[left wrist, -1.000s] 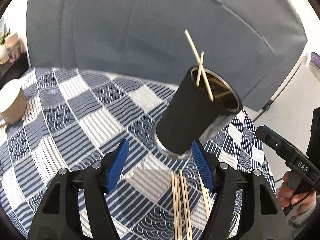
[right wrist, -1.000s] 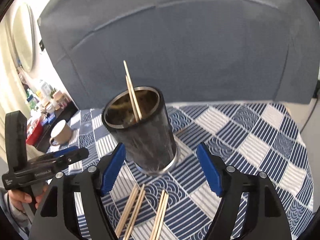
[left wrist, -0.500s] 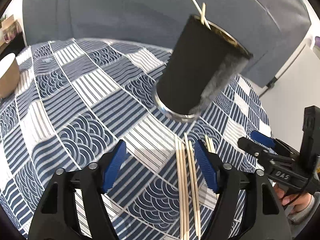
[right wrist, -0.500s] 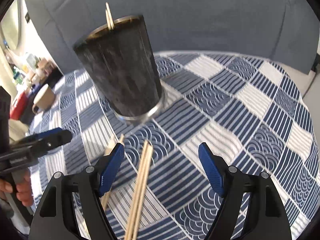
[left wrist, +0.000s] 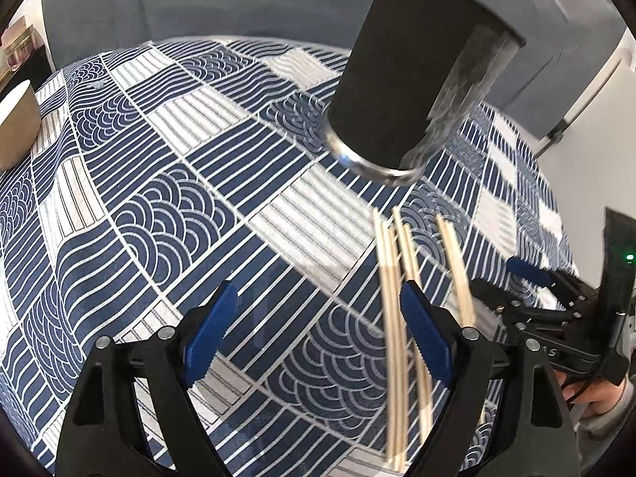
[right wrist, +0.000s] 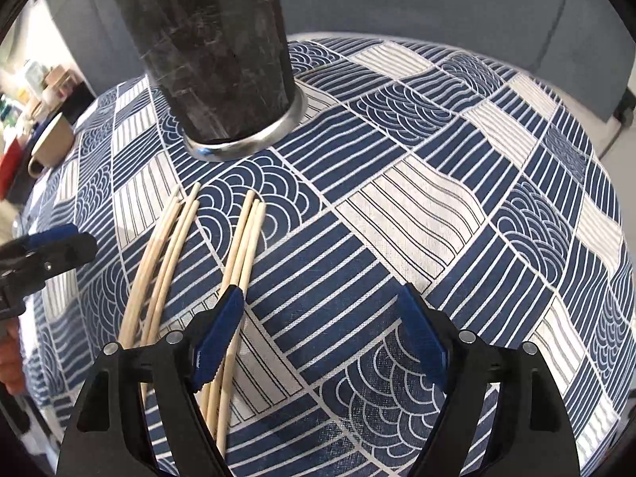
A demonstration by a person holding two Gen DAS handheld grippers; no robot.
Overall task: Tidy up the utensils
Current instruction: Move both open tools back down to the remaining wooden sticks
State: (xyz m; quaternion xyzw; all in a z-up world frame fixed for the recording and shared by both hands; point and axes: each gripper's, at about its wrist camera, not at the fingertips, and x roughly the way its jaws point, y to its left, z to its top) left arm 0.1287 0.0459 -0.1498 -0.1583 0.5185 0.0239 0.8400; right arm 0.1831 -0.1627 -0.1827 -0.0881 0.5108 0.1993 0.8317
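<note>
The dark cup [right wrist: 206, 55] stood upright on the bench [right wrist: 457, 198], which was covered by a blue-and-white patterned cloth, and it serves as the landmark here. On the near side of the cup, just short of its metal foot, lay the loose chopsticks [right wrist: 238, 246], thin pale wooden sticks resting flat on the cloth in two small bunches, their tips pointing toward the cup. The nearer bunch ran back under the right gripper's left finger; the other bunch [right wrist: 159, 262] lay just beside it, farther toward the left gripper.

The right gripper [right wrist: 318, 338] hung over the cloth on the near side of the cup, its jaws spread wide with only cloth between them; they had just been opening. The left gripper [left wrist: 314, 338] was likewise spread and had just been opening, nothing pinched, with the chopsticks [left wrist: 393, 298] passing by its right finger.

The sticks looked light, stiff and smooth, so they would likely roll or slide off each other when squeezed, and lying flat on cloth they offered little to get under. A grip across the width of one bunch, somewhere around the middle of its length, seemed the soundest hold, since a pinch close to an end would probably let them fan out or swing. A beige bowl [left wrist: 16, 119] sat well away from the cup.
</note>
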